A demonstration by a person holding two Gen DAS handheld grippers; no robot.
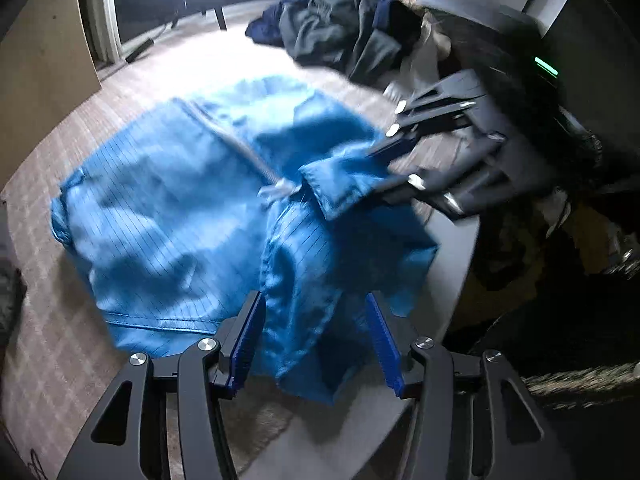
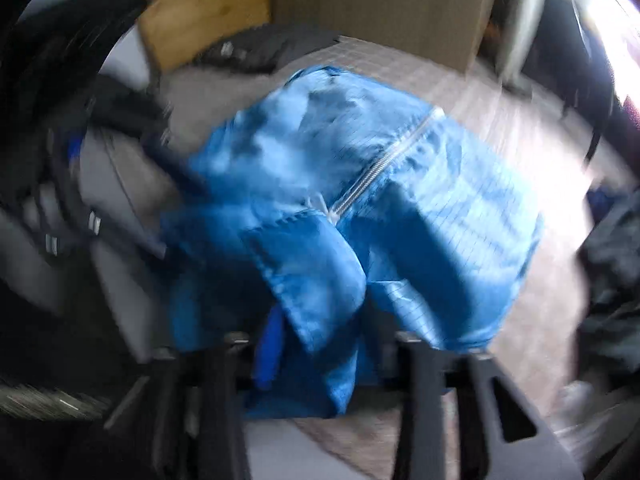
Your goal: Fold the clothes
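Two tongs work on one blue jacket [image 1: 172, 208], which lies spread on a checked cloth [image 1: 60, 360] covering the desk [image 1: 344, 432]

Left wrist view: left tongs [image 1: 316, 344] at the near edge, jaws apart, blue pads standing either side of a hanging fold of the jacket's near part. Fabric sits between the pads; pads do not visibly press on it. White zipper [image 1: 248, 152] runs from far left toward the middle of the garment. Thin dark stripes visible on the fabric.

Same view, right side: right tongs [image 1: 384, 164] come in from the right, blurred, jaws drawn together on a flap of the jacket [image 1: 344, 188] beside the zipper's end; flap is lifted off the rest of the garment.

Right wrist view: heavy blur. Flap [image 2: 312, 276] runs down into the right tongs [image 2: 320, 356] at the near edge; pads themselves mostly hidden by fabric. Left tongs seen only as a dark smear at left.

Heap of dark clothes [image 1: 344, 24] lies at the far right of the desk, well apart from the jacket. Brown board [image 2: 200, 8] stands at the far side in the right wrist view
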